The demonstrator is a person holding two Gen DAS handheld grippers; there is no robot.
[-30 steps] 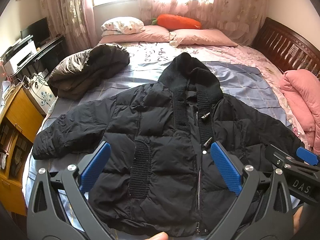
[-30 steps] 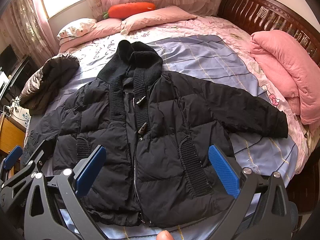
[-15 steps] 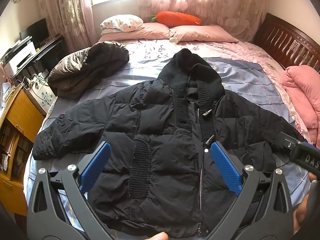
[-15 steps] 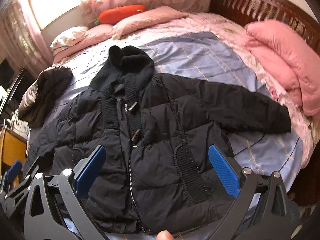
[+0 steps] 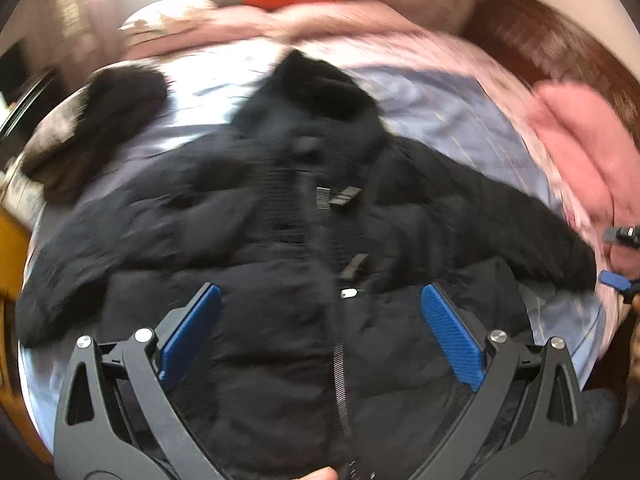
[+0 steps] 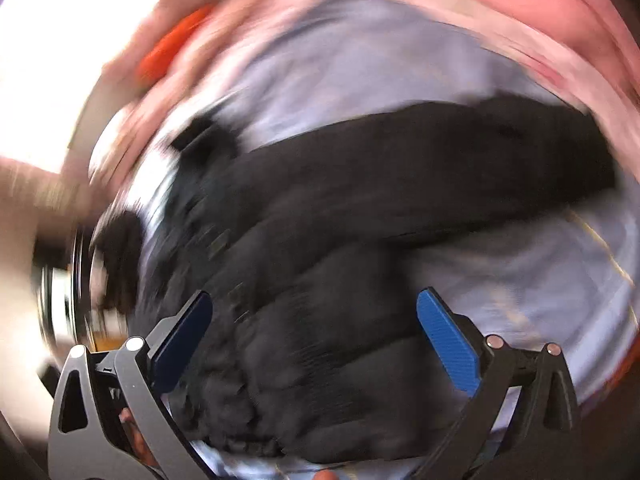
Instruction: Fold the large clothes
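One black jacket spread flat, two grippers, left and right, jaws apart

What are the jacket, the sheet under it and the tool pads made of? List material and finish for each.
Jacket: looks like a matte black synthetic shell with padding, going by the puffy quilted rows; ribbed knit strips beside the zip.
Sheet: a thin lilac woven fabric, probably cotton or a blend; it lies flat with faint stripes.
Pads: blue, finely ribbed, likely plastic or rubber; blur leaves that open.
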